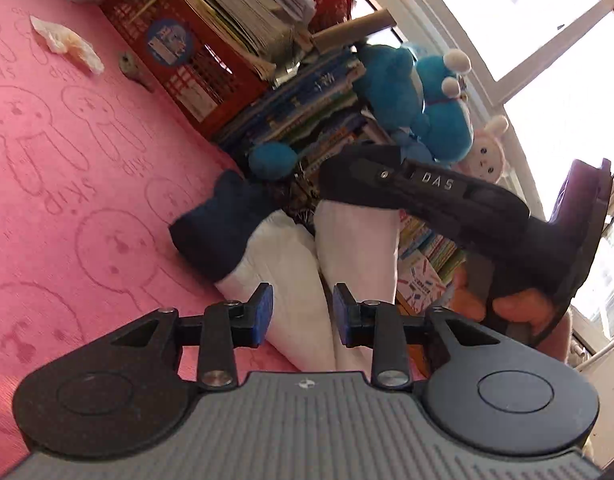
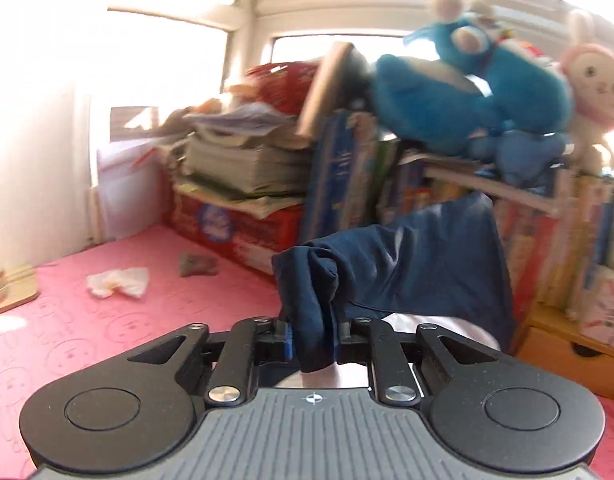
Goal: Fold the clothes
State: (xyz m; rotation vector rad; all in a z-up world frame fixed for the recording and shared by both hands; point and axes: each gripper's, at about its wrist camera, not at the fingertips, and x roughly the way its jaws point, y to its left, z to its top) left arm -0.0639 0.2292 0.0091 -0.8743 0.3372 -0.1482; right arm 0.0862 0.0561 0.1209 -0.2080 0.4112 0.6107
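Folding looks barely begun: the right gripper [image 2: 313,338] pinches a bunched navy edge of the white-and-navy garment [image 1: 283,264] at lower centre of its view. The left gripper [image 1: 303,308] stands parted, its pads apart from the white cloth between them. Lifted and rumpled over the pink mat [image 1: 67,160], the garment shows no flat fold yet.

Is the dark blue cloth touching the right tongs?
Touching. The right wrist view shows the dark blue cloth bunched between the right tongs, with both pads pressed against its folds.
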